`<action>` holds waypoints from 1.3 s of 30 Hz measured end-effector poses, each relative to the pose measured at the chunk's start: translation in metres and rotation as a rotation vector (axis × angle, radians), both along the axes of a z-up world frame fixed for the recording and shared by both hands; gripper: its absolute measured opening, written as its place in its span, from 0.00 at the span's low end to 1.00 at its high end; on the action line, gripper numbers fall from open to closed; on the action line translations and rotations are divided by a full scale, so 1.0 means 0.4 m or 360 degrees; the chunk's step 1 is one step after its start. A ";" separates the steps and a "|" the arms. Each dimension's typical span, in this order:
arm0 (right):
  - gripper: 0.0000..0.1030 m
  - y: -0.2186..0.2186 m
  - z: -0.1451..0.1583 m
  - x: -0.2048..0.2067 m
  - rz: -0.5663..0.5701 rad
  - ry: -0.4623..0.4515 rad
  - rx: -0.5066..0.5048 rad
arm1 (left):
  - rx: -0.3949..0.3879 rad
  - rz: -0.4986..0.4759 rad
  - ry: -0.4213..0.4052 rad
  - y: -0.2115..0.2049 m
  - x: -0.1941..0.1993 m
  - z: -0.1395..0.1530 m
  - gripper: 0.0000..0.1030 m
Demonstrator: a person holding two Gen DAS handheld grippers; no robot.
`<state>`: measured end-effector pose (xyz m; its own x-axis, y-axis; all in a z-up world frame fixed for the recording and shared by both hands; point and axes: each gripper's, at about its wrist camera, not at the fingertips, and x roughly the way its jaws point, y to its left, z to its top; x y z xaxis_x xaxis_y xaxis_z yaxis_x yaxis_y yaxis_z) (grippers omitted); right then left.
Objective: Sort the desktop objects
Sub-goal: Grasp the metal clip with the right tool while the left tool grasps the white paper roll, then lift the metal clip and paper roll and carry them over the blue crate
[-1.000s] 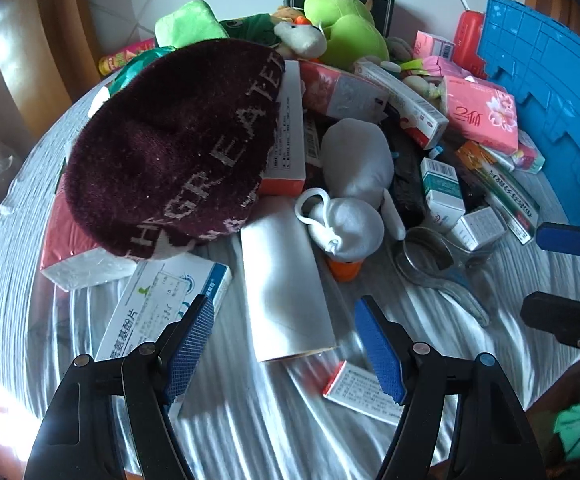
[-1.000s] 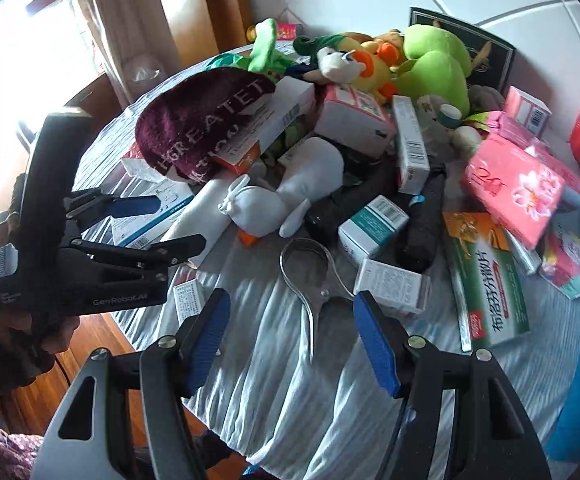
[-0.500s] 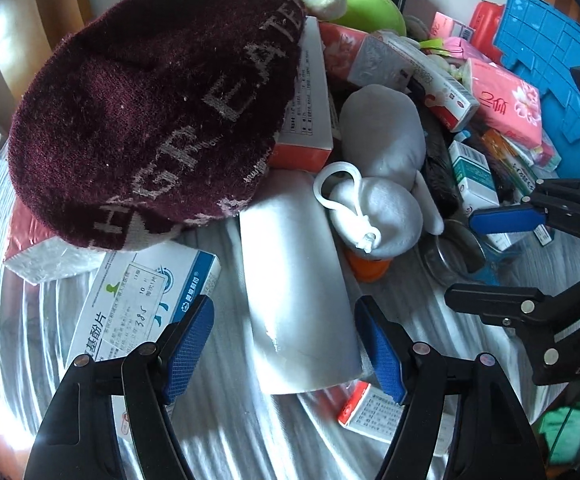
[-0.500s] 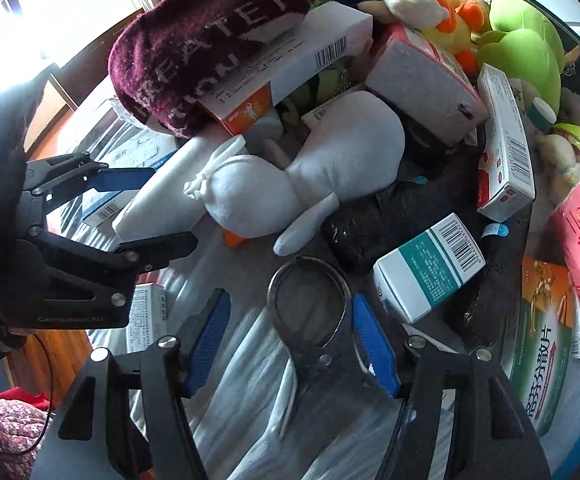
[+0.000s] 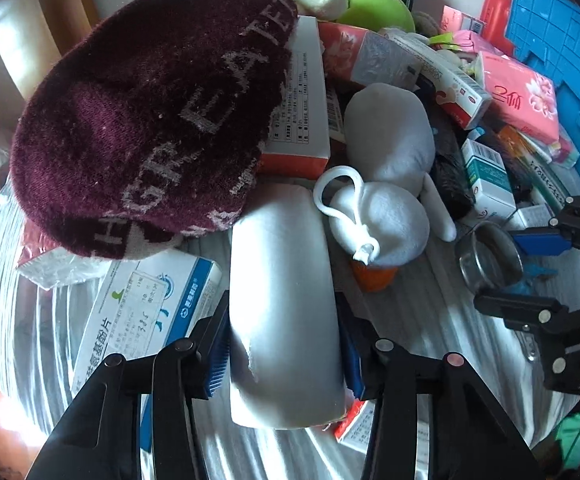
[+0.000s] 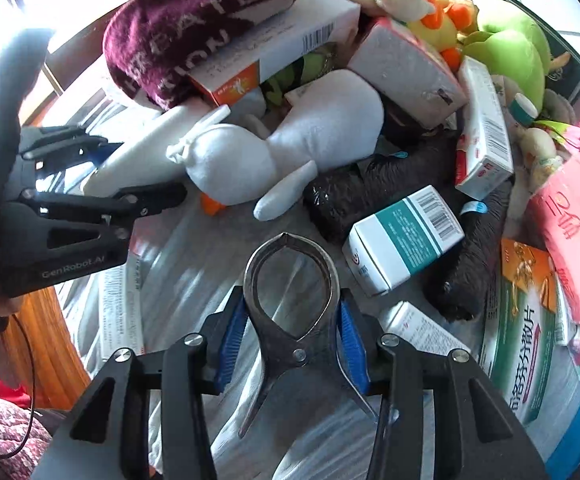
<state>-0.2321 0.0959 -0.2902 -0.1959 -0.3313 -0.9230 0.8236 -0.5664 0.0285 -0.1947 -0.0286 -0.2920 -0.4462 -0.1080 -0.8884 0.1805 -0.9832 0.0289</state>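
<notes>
My left gripper [image 5: 284, 354] is shut on a white roll [image 5: 284, 300] that lies on the cluttered table; its blue pads press both sides of the roll's near end. The roll also shows in the right wrist view [image 6: 138, 160], between the left gripper's fingers [image 6: 146, 200]. My right gripper [image 6: 290, 340] is shut on a metal clamp tool [image 6: 291, 304], its pads against the tool's two arms near the pivot. The tool's ring-shaped head [image 5: 489, 256] shows in the left wrist view between the right gripper's fingers [image 5: 537, 238].
A maroon knit hat [image 5: 150, 120] lies over boxes at the left. A white plush duck [image 5: 385, 184] lies just right of the roll. Medicine boxes [image 6: 405, 244], pink tissue packs [image 5: 517, 96], green plush toys [image 6: 509, 40] and a blue tray [image 5: 561, 48] crowd the table.
Both grippers moved forward into the pile and closed: the left one onto the white roll, the right one onto the metal clamp tool. Both were open before.
</notes>
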 end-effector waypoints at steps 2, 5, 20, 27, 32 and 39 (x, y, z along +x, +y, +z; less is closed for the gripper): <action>0.43 0.012 0.021 0.008 -0.0030 0.0018 -0.0030 | -0.0012 -0.0011 0.0040 0.005 0.017 0.029 0.43; 0.43 0.030 0.057 0.019 -0.0077 0.0025 -0.0085 | -0.0015 -0.0037 0.0098 0.012 0.038 0.076 0.43; 0.43 0.104 0.328 0.055 -0.0429 0.0320 -0.0369 | -0.0046 -0.0328 0.0454 0.102 0.076 0.368 0.43; 0.43 0.197 0.503 0.118 -0.0653 0.0519 -0.0449 | -0.0023 -0.0501 0.0621 0.183 0.073 0.520 0.43; 0.43 0.280 0.639 0.174 -0.0820 0.0688 -0.0505 | -0.0023 -0.0651 0.0745 0.267 0.077 0.610 0.43; 0.43 0.453 0.833 0.224 -0.1024 0.0924 -0.0617 | -0.0010 -0.0799 0.0870 0.439 0.052 0.736 0.43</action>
<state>-0.1424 0.2770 0.0432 -0.8413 -0.2627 -0.4725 0.3011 -0.9536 -0.0059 -0.1739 0.1469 0.0022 -0.8216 0.2210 -0.5255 -0.3006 -0.9512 0.0700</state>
